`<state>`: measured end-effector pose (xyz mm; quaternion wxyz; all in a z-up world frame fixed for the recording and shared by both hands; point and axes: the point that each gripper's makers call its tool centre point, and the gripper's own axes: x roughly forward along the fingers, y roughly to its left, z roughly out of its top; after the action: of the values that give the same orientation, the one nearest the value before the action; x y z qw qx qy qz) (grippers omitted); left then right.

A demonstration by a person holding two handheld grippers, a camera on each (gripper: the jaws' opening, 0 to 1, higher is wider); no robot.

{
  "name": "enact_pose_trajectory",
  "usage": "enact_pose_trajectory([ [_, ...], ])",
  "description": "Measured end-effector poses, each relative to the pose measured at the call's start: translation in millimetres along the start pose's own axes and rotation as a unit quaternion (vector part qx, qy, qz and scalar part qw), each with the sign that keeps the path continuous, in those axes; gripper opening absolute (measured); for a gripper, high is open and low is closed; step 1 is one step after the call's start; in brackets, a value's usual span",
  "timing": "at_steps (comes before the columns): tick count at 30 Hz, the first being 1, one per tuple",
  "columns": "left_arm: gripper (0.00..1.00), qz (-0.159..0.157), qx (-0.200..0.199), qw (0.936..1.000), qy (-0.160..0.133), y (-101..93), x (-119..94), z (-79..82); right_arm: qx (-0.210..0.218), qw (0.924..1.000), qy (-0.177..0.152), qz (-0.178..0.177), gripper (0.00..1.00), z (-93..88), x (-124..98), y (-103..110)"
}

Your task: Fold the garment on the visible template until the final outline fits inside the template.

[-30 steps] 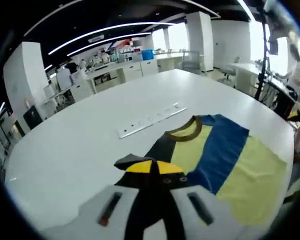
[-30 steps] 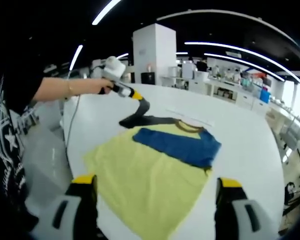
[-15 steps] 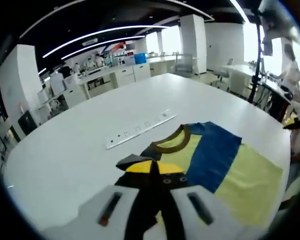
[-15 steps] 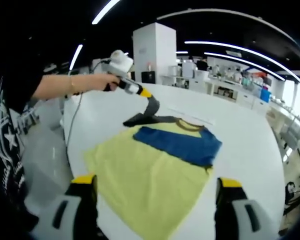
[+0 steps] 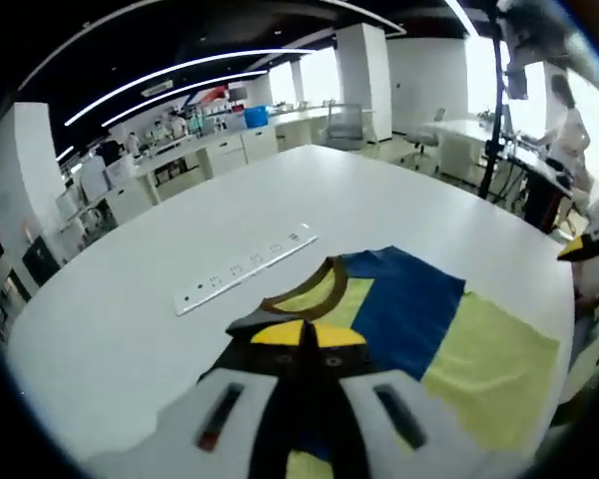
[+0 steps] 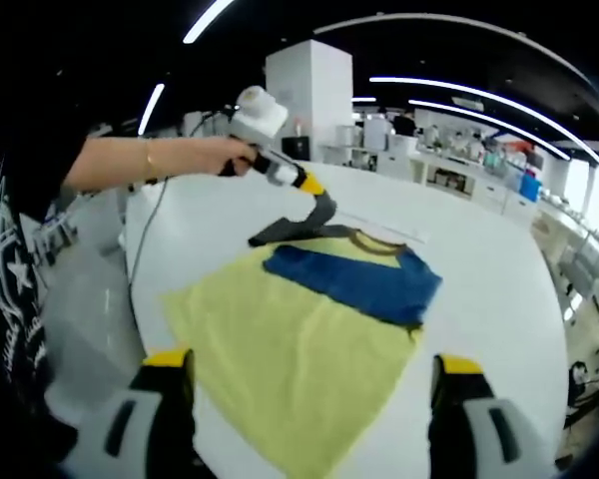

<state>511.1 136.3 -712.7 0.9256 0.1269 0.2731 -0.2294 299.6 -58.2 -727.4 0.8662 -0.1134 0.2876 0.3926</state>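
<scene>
— Looking past the right hand-held gripper (image 6: 304,394), what do you see?
— Its jaws are spread wide, released, above the near hem of the shirt (image 6: 299,329), which lies flat on the white bench (image 6: 489,289).
— And the left hand-held gripper (image 6: 314,200)?
— Farther off, clenched on the dark sleeve (image 6: 285,232), lifting it off the bench beside the collar (image 5: 304,291). A power strip (image 5: 245,270) lies beyond.

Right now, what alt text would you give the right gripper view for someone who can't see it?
The left gripper, in a person's hand, lifts the dark sleeve of a yellow and blue shirt spread on a white table. The right gripper waits open at the near edge.
</scene>
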Motion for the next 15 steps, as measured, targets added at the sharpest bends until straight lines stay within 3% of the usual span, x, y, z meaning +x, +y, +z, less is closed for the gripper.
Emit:
enact_pose_trajectory([
  [15, 0.0, -0.033, -0.014, 0.9991, -0.021, -37.1, 18.5, 17.8, 0.008, 0.9999, 0.009, 0.002, 1.0, -6.9, 3.9, -1.8],
])
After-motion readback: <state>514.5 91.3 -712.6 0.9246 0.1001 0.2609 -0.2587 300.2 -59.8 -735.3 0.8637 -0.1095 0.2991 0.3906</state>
